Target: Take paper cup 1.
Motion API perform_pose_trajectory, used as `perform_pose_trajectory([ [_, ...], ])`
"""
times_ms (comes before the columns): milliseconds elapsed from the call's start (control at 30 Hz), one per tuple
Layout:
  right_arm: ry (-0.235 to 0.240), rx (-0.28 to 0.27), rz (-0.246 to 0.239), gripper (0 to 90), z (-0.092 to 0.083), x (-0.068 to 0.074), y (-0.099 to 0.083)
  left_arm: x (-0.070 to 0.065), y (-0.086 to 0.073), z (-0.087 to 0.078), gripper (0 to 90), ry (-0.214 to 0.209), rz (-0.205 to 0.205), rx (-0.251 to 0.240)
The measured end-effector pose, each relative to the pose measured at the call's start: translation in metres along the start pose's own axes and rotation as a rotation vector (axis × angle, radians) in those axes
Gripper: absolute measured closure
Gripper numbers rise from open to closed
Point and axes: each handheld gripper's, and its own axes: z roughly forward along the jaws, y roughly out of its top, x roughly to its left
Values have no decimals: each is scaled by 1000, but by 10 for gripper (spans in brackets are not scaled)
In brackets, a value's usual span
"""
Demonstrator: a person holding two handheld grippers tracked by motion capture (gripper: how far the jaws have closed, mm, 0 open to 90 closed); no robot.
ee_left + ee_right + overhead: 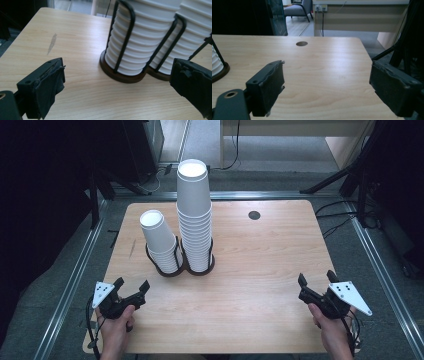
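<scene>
Left hand-held gripper (132, 288): held low over the near-left corner of the desk (260, 270), jaws spread wide with nothing between them; in the left gripper view the black pads frame bare wood, and the cup holder stands just ahead.
Left hand (116, 322): wrapped around the gripper's body, forearm entering from the bottom edge; a grey three-cornered plate sits on top of the tool.
Right hand-held gripper (316, 279): held above the near-right part of the desk, jaws standing apart and empty; the right gripper view shows only open wood between its pads.
Right hand (331, 327): gripping the tool from below, cable trailing beside the wrist.
Desk: pale wood with rounded corners, a faint grey smudge (52, 43) on its left side.
Cup holder (177, 268): black wire frame on a dark two-ring base, standing left of centre and well apart from both grippers.
Short cup stack (159, 240): white paper cups nested upside down in the left ring, leaning slightly to the left.
Tall cup stack (195, 212): white cups nested upside down in the right ring, touching the shorter pile near the base and rising well above it.
Cable hole (254, 215): a small dark round port near the far edge, right of the stacks.
Background: grey floor, dark stands and cables, and a pale wooden bench (359, 20) beyond the desk.
</scene>
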Motion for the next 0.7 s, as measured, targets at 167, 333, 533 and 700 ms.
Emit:
perform_pose_trajectory([
  [167,46,-6,15,71,2,14,21,-13,7,-1,1,-38,6,-3],
  [333,73,5,16,67,7,27,32,-23,13,-1,1,-57,23,-8],
  [533,134,-21,3,67,13,52,51,-44,27,-2,1,-80,82,-36],
  [700,156,-22,-8,67,17,64,61,-55,33,0,1,-109,84,-45],
])
